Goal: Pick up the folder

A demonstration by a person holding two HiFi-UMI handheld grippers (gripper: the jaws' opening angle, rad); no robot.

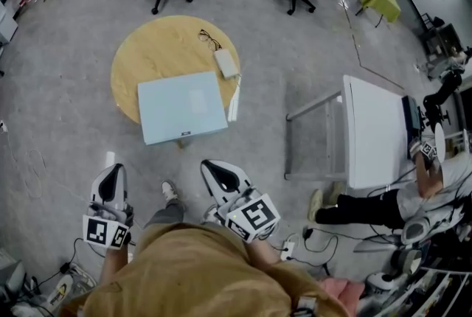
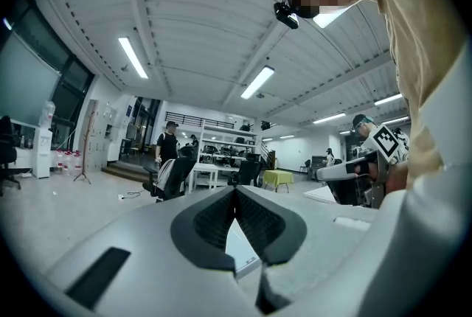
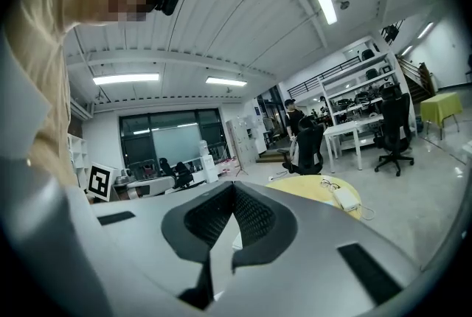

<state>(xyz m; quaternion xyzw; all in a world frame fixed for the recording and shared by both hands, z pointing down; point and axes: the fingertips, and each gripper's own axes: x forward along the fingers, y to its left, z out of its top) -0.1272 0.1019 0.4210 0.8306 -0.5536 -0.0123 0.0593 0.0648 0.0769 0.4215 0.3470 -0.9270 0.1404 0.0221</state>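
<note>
Pale blue, the folder lies flat on the round wooden table, its near edge overhanging the table's near edge. The left gripper and right gripper are well short of it over the floor, both with jaws closed and empty. Arriving closed, they would likely shove the thin folder across the top into the power adapter and glasses, or tip it off the edge.

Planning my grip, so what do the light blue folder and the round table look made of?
Folder: likely plastic or coated card, going by its smooth, pale-blue matte face. Round table: wood or wood-look laminate, judging by its even yellow-tan top.
</note>
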